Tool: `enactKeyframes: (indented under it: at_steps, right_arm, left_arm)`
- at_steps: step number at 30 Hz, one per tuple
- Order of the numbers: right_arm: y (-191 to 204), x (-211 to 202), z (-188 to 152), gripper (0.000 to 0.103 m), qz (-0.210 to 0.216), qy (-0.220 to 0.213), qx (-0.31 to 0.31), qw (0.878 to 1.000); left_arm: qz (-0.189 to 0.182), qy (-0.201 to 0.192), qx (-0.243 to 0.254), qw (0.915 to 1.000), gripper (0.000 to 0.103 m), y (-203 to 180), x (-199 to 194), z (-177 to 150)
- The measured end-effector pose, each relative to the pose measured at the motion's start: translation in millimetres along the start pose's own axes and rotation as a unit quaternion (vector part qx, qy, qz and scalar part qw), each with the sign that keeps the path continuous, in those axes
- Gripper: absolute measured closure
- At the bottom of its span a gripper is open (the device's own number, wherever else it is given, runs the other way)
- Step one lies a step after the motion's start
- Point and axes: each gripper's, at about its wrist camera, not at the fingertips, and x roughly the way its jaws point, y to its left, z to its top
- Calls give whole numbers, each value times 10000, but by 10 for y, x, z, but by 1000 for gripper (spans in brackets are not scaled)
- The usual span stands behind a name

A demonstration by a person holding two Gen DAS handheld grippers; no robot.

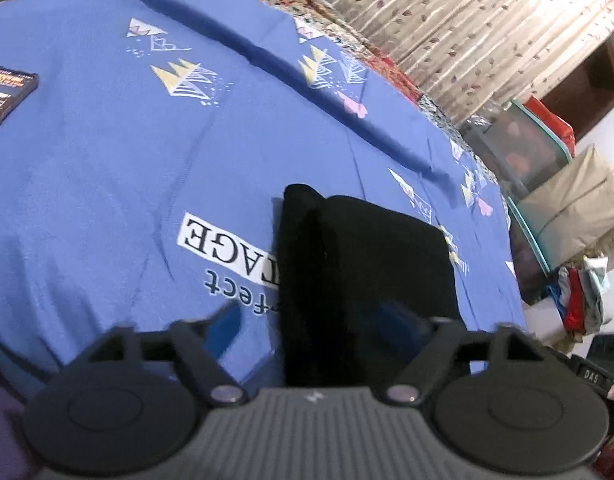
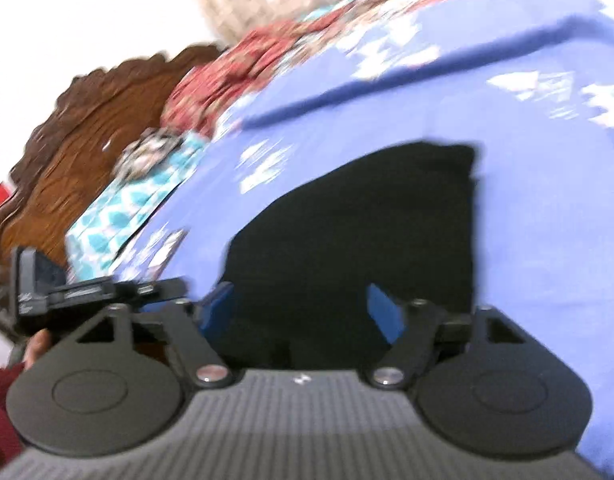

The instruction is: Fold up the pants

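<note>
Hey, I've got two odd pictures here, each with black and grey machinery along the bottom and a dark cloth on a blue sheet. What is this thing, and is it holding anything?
Those are two hand-held grippers, each with two fingers and a wide-angle camera looking forward along them. One picture comes from the left gripper, the other from the right gripper. Both look down at a bed with a blue bedsheet bearing printed shapes and letters. On it lie black pants, folded into a compact bundle. A phone rests near the sheet's edge. Both grippers stand open, blue fingertips spread on either side of the pants, so nothing is held.
</note>
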Motion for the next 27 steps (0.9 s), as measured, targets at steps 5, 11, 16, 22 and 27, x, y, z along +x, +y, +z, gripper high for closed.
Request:
enactKeyframes:
  at_steps: [5, 11, 16, 22, 27]
  right_arm:
    - [-429, -117, -89, 15, -420, -8, 813, 9958]
    - [-622, -115, -211, 15, -399, 149, 1227, 9915]
    - [-564, -89, -182, 15, -297, 173, 1127, 9930]
    - [-625, 41, -142, 15, -210, 186, 1170, 9927]
    - [-693, 211, -103, 15, 132, 284, 1348, 9904]
  left_arm:
    - [-146, 168, 93, 9997, 10, -96, 115, 58]
    - [-267, 478, 93, 9985, 2, -190, 405, 125]
    - [-333, 623, 4, 9975, 0, -149, 541, 206]
    - [-424, 772, -157, 9960, 0, -81, 660, 242]
    - [-680, 1210, -417, 9894, 0, 6, 912, 129]
